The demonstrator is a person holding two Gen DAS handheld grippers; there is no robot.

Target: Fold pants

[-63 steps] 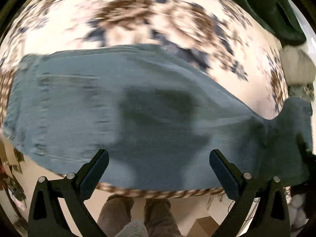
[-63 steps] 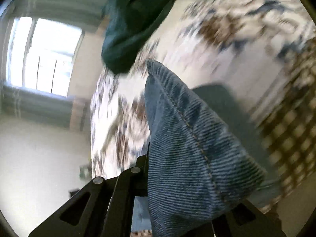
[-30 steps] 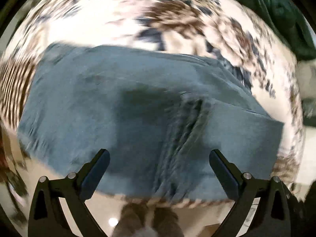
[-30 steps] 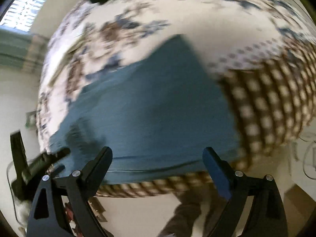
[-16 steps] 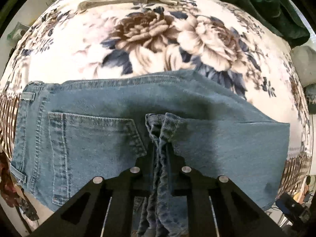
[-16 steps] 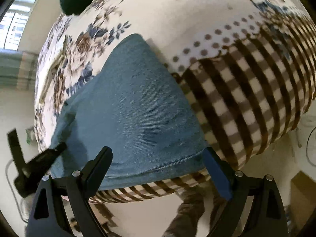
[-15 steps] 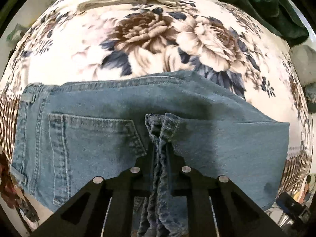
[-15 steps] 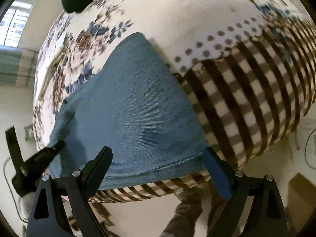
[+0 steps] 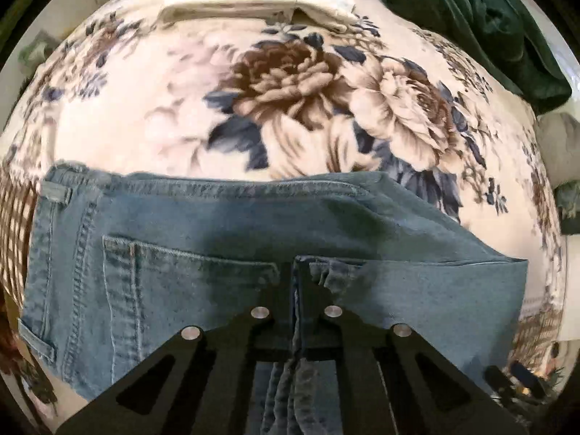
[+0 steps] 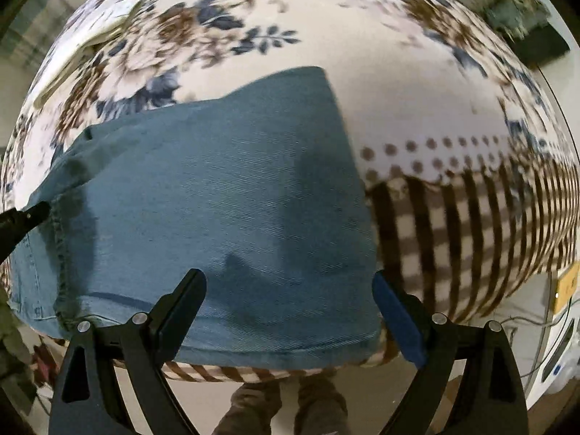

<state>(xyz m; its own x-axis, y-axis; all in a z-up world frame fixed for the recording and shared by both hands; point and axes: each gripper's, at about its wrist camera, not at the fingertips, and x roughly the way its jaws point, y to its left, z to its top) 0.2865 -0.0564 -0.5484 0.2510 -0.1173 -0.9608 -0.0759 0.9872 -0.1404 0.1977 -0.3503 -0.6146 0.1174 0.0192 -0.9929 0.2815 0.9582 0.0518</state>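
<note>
So the jeans point(image 9: 224, 253) are lying flat on the bed's flowery blanket point(image 9: 290, 101), spread out right in front of both tongs. The left tongs point(image 9: 297, 290) are pinched tight on a bunched fold of denim, just right of the back pocket point(image 9: 181, 279). The right tongs point(image 10: 290, 297) are spread wide, hovering over the near edge of the folded-over leg, not touching it as far as I can see. A dark green blanket point(image 9: 471, 18) sits far off, past the left tongs to the right.
</note>
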